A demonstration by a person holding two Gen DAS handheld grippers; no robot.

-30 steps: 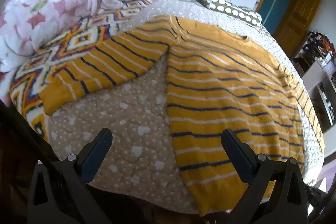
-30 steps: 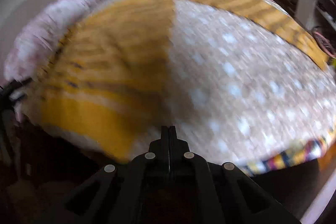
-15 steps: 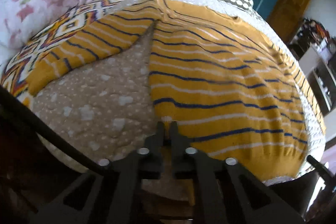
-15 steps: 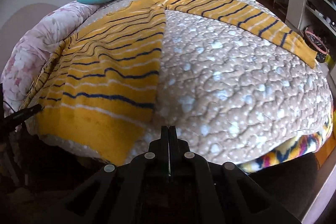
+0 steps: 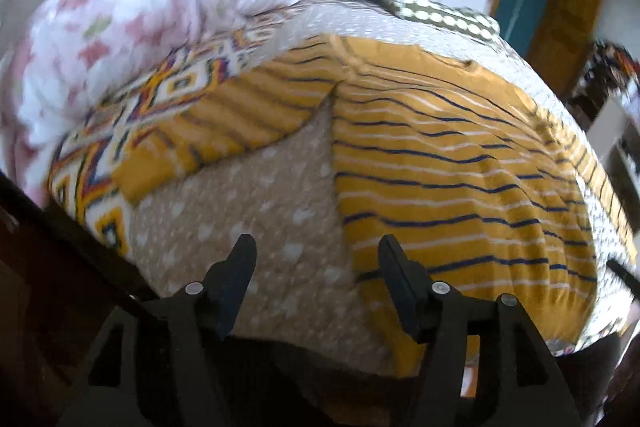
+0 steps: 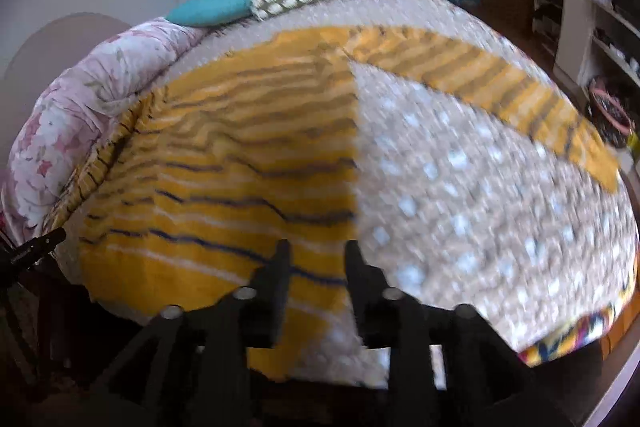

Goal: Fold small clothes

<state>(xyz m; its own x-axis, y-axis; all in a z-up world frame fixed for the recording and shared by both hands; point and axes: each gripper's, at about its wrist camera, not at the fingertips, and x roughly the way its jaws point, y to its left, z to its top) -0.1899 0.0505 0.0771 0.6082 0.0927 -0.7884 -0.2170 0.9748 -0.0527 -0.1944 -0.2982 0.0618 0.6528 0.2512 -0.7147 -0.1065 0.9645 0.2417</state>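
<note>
On the bed (image 5: pixel 256 211), a label-less striped sweater (image 5: pixel 440 163).

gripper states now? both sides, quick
Left gripper: open, holding nothing, above the bed cover beside the sweater.
Right gripper: open, holding nothing, over the sweater's bottom corner.

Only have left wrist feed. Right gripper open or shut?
Observer: Right gripper is open, jaws apart and empty, over the striped sweater's hem corner.
Operator: Where's the other sleeve?
Observer: The right sleeve lies spread out flat, angled across the dotted quilt.
Operator: Anything past the bed on that side?
Observer: A white shelf unit, cluttered, and a pink-rimmed basket below it.
</note>
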